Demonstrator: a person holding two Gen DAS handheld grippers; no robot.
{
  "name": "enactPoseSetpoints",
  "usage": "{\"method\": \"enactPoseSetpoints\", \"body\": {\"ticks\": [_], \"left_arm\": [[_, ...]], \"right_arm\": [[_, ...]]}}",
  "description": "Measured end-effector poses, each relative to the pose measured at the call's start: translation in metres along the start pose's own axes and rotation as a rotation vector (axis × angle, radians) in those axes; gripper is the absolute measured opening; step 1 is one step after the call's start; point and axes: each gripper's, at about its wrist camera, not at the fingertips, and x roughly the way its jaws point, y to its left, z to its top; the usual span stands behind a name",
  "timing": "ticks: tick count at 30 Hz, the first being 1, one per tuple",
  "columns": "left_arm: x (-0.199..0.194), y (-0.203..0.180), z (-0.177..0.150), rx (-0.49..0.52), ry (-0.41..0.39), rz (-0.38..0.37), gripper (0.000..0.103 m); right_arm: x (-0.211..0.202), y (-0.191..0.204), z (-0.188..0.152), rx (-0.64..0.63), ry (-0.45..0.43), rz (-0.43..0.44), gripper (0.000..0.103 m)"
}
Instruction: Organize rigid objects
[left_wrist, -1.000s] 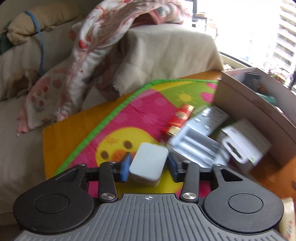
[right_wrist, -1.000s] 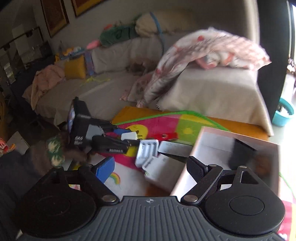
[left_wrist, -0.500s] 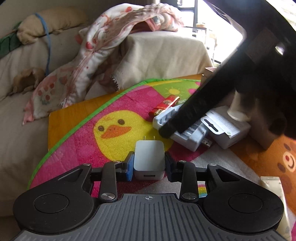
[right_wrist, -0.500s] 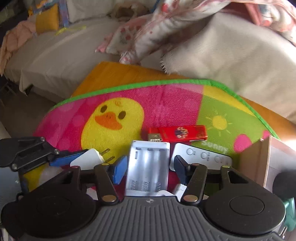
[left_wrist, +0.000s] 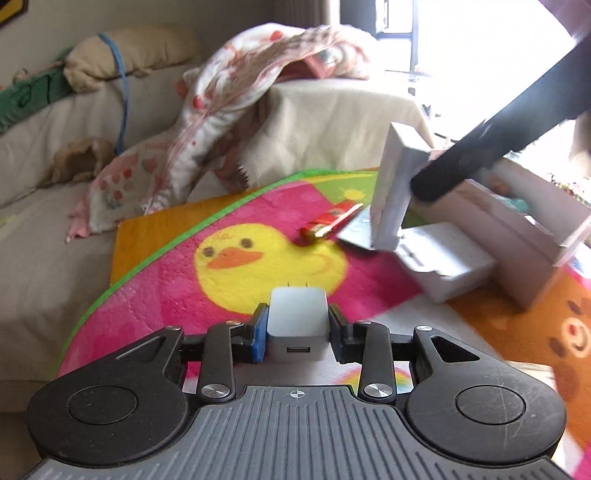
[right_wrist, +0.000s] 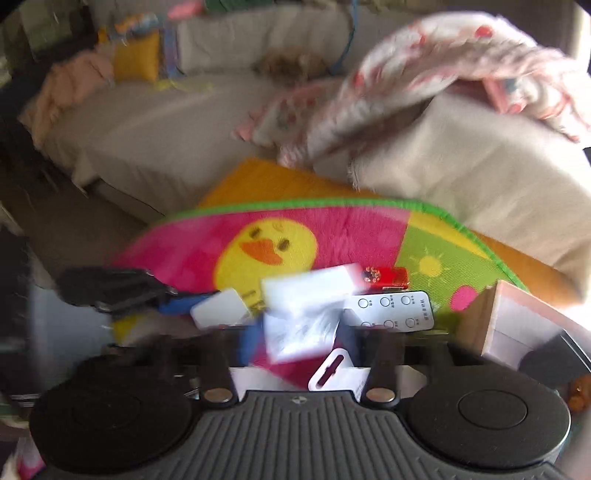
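Note:
My left gripper (left_wrist: 297, 326) is shut on a white USB wall charger (left_wrist: 297, 316), held just above the duck mat; the charger also shows in the right wrist view (right_wrist: 220, 308). My right gripper (right_wrist: 301, 334) is shut on a white battery charger (right_wrist: 306, 314), lifted off the mat and tilted; the view is blurred. In the left wrist view the battery charger (left_wrist: 395, 184) hangs upright in the air at the right. A red lighter (left_wrist: 330, 219) and a white remote (right_wrist: 395, 308) lie on the mat. A cardboard box (left_wrist: 517, 236) stands at the right.
A white packaging box (left_wrist: 443, 262) lies against the cardboard box, which holds a dark object (right_wrist: 550, 360). A colourful duck mat (left_wrist: 236, 254) covers the orange table (left_wrist: 147, 236). A beige sofa (right_wrist: 461, 177) with a floral blanket (left_wrist: 236, 88) stands behind.
My right gripper closed on the battery charger and lifted it up off the mat, tilting it. My left gripper kept hold of the wall charger and stayed almost still.

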Motion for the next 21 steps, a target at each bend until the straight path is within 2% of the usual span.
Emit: {"method": "enactPoseSetpoints", "body": {"ticks": [2,6,11,15,16,17,18,19,20,21], "left_arm": [[-0.015,-0.014,-0.002,0.015,-0.017,-0.019,0.037],[-0.044,-0.046,0.000,0.043,-0.044,-0.019,0.037],[-0.087,-0.084,0.000,-0.024,-0.084,-0.075,0.037],[-0.103,-0.122,-0.016,-0.030,-0.087,-0.119,0.037],[-0.102,-0.132,-0.022,-0.029,-0.082,-0.132,0.037],[-0.100,-0.140,-0.028,-0.030,-0.077,-0.150,0.037],[-0.098,-0.147,-0.034,-0.032,-0.073,-0.175,0.037],[-0.093,-0.154,-0.040,-0.034,-0.067,-0.203,0.037],[-0.088,-0.159,-0.045,-0.033,-0.062,-0.224,0.037],[-0.083,-0.163,-0.050,-0.025,-0.072,-0.234,0.038]], "right_arm": [[-0.028,-0.006,-0.011,-0.002,-0.048,0.023,0.001],[-0.066,-0.017,-0.039,-0.019,-0.104,-0.003,0.001],[-0.093,-0.034,-0.060,0.011,-0.131,0.002,0.002],[-0.095,-0.042,-0.058,0.053,-0.132,0.020,0.005],[-0.093,-0.044,-0.054,0.064,-0.127,0.024,0.011],[-0.090,-0.045,-0.051,0.071,-0.123,0.028,0.026],[-0.085,-0.045,-0.048,0.077,-0.122,0.025,0.035],[-0.079,-0.045,-0.043,0.076,-0.122,0.017,0.058],[-0.072,-0.042,-0.038,0.069,-0.125,0.000,0.070],[-0.063,-0.039,-0.033,0.058,-0.123,-0.017,0.071]]}}
